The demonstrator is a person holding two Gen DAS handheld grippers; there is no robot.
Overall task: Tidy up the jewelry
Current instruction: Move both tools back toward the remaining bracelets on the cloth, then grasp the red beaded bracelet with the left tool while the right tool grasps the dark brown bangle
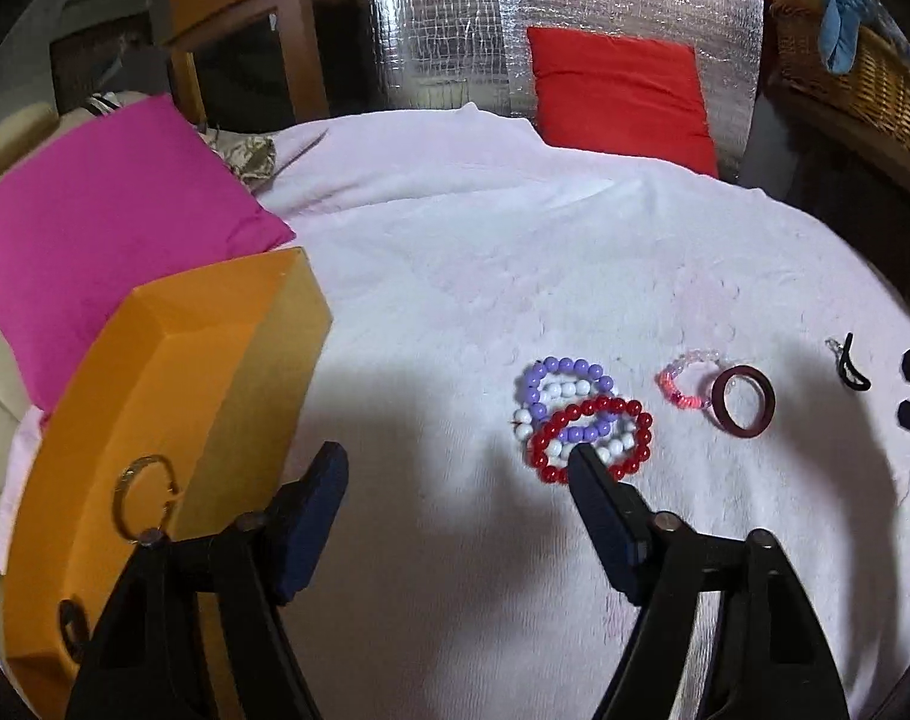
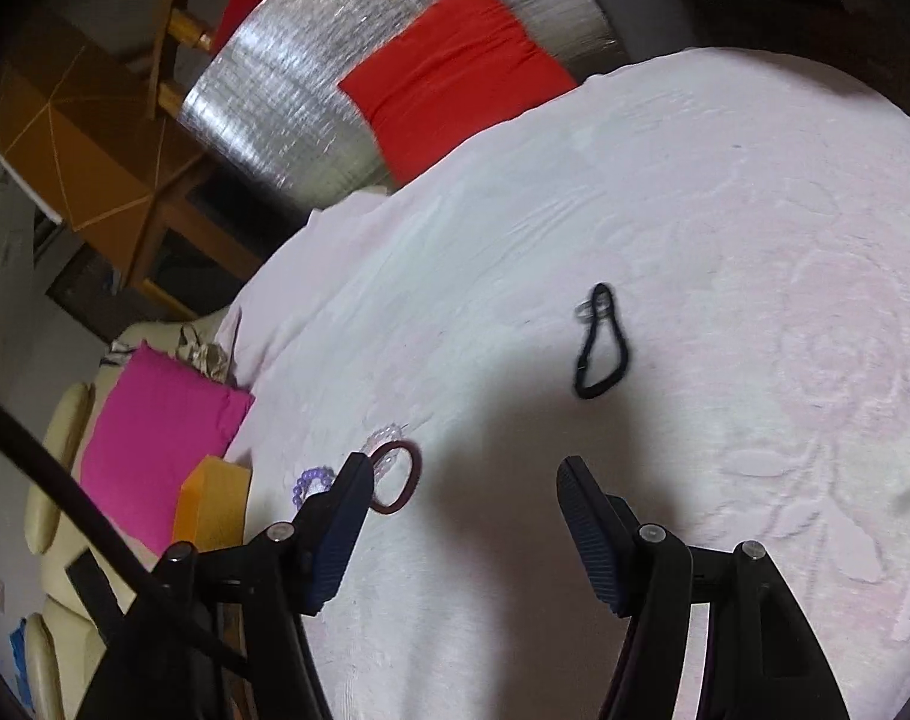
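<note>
two claws gape empty: my left claw [image 1: 455, 468] hangs over the beaded bracelets [image 1: 586, 423] heaped on the pink blanket [image 1: 455, 252], orange box [image 1: 155, 420] alongside for stowing; right claw [image 2: 463, 474] faces the black hair tie [image 2: 601, 345]

Both tools share a look: the left gripper [image 1: 455, 468] has black angular arms, dark blue ribbed pads and silver pivot screws. Same on the right gripper [image 2: 460, 480], a black cable [image 2: 65, 480] alongside.
</note>
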